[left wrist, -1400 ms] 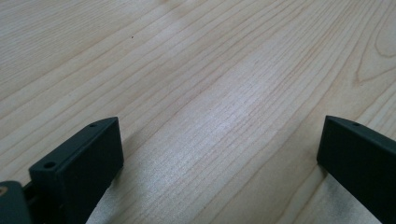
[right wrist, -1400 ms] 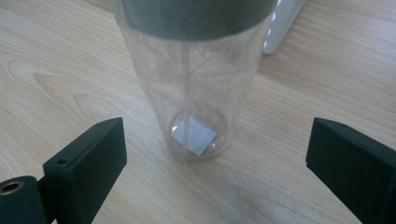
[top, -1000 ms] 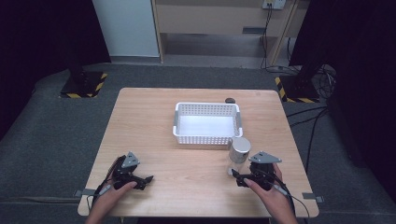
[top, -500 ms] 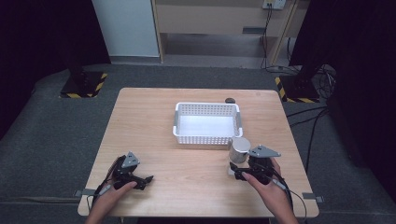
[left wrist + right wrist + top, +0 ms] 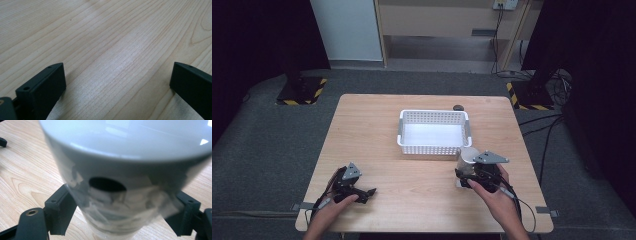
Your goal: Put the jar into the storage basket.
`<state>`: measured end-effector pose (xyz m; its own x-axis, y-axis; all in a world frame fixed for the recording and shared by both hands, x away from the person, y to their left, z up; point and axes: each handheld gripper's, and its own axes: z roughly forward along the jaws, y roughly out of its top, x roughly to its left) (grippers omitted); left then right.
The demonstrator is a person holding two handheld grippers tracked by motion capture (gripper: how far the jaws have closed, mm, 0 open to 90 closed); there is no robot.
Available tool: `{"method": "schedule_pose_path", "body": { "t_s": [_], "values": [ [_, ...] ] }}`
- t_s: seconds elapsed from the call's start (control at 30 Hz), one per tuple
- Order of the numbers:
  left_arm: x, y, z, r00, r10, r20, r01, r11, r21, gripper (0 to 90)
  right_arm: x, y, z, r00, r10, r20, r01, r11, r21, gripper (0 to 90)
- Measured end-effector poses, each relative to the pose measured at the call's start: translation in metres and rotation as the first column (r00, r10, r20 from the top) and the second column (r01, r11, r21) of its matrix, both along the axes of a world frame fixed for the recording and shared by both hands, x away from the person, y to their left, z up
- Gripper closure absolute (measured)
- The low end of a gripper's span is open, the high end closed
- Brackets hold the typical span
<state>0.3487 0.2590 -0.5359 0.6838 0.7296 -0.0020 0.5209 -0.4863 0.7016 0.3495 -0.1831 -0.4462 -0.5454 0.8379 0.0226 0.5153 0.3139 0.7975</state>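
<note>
I'm working my right hand-held gripper [image 5: 122,220] around the cup [image 5: 125,170], jaws spread to either side of its lower body. Whether the pads are touching it yet I cannot tell; the near wall is blurring out. The cup is standing upright on the desk [image 5: 412,195], just in front of the white basket [image 5: 434,131], near the right front corner.

Handling guess: glossy grey-white shell, looking like ceramic or hard plastic, so stiff, fairly slippery, and chipping if it drops. It's widening toward the rim, so I'm taking hold low on the narrower part, where the patchy label-like surface should be giving the jaws more bite than the smooth top band. Weight probably modest; contents unknown, since the inside is hidden from me.

My left hand-held gripper [image 5: 117,82] is sitting open over bare wood at the front left, holding nothing.

Hard to read: the dark oval spot on the cup's side, hole or print, unclear. Farther off, a small dark thing [image 5: 458,107] behind the basket is too small to identify.
</note>
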Motion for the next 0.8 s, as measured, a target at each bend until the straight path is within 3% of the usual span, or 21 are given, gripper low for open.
{"method": "schedule_pose_path", "body": {
  "t_s": [0.2,0.43,0.8],
  "values": [
    [0.0,0.0,0.0,1.0,0.0,0.0,0.0,1.0,0.0,0.0,0.003,0.002,0.0,1.0,-0.002,0.0,0.002,1.0,0.009,29.5],
    [0.0,0.0,0.0,1.0,0.0,0.0,0.0,1.0,0.0,0.0,0.003,0.004,0.003,1.0,-0.002,0.004,0.002,1.0,-0.013,31.0],
    [0.0,0.0,0.0,1.0,0.0,0.0,0.0,1.0,0.0,0.0,0.003,0.011,0.027,0.9997,-0.001,0.022,0.001,1.0,-0.023,31.1]
  ]
}}
